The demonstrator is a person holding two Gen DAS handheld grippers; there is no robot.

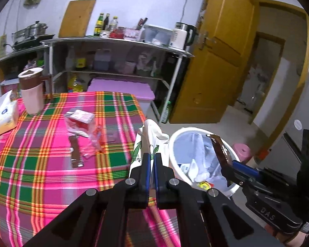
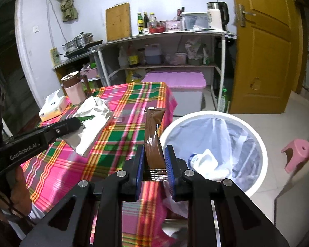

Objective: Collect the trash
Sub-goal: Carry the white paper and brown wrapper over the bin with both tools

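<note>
Two tools carry trash beside the white trash bin [image 2: 255, 135]: the left tool [image 1: 152, 156] pinches a white paper bag [image 1: 149, 138] over the plaid table [image 1: 41, 154] edge, while the right tool [image 2: 154, 154] pinches a brown wrapper [image 2: 153, 131] just beside the bin's rim. More wrappers [image 1: 80, 123] lie on the table.

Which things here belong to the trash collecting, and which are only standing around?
Belonging to the job:
- brown wrapper, held in the right tongs
- white paper bag, held in the left tongs
- white bin with a liner
- clear and red wrappers on the tablecloth
- brown strip beside them

Just standing around:
- pink jug
- tissue box
- pink stool
</note>
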